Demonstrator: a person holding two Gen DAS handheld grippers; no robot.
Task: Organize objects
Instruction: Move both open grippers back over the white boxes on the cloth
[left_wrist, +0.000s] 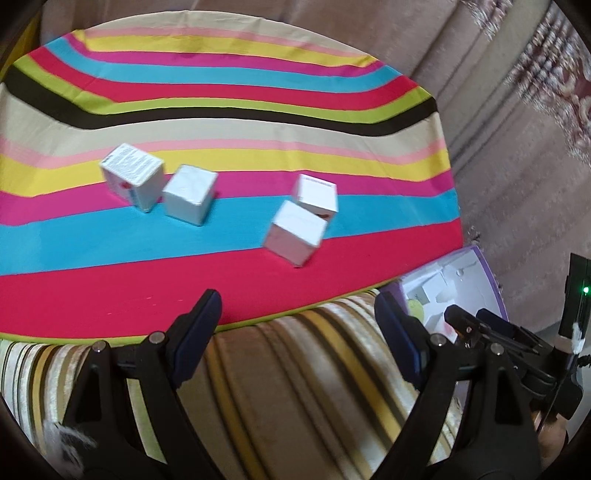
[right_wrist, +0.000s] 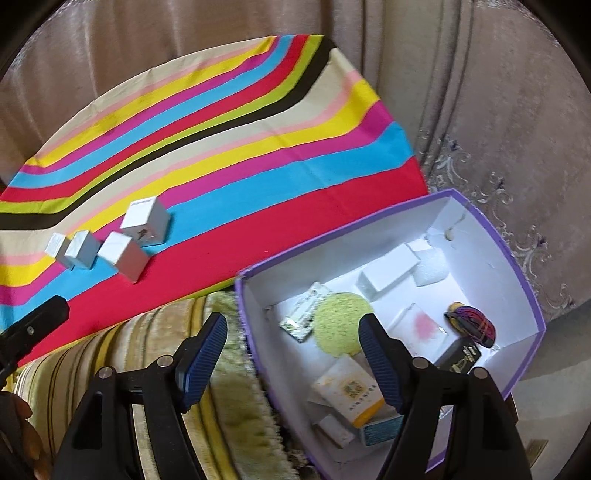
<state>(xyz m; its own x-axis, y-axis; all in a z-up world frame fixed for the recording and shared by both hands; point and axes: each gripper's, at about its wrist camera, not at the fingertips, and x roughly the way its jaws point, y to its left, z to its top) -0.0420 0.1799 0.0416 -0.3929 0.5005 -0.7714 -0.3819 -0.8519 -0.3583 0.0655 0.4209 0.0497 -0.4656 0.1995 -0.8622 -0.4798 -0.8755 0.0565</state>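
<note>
Both black two-finger grippers with blue ribbed pads hang empty. The left gripper (left_wrist: 295, 328) has its jaws spread wide over the striped beige sofa cushion (left_wrist: 288, 387), just short of the near edge of the bright rainbow-striped cloth (left_wrist: 221, 92). Four small white cardboard cubes lie ahead of it on the blue and red stripes, in two touching pairs. The nearest white cube (left_wrist: 294, 237) sits slightly right of its centre line and turned corner-on, so its faces run oblique to the pads. The right gripper (right_wrist: 293, 347), also parted and holding nothing, straddles the near rim of the purple-edged white box (right_wrist: 517, 280) of sorted items, well apart from the cubes. By my judgement the left one is better placed to reach.
</note>
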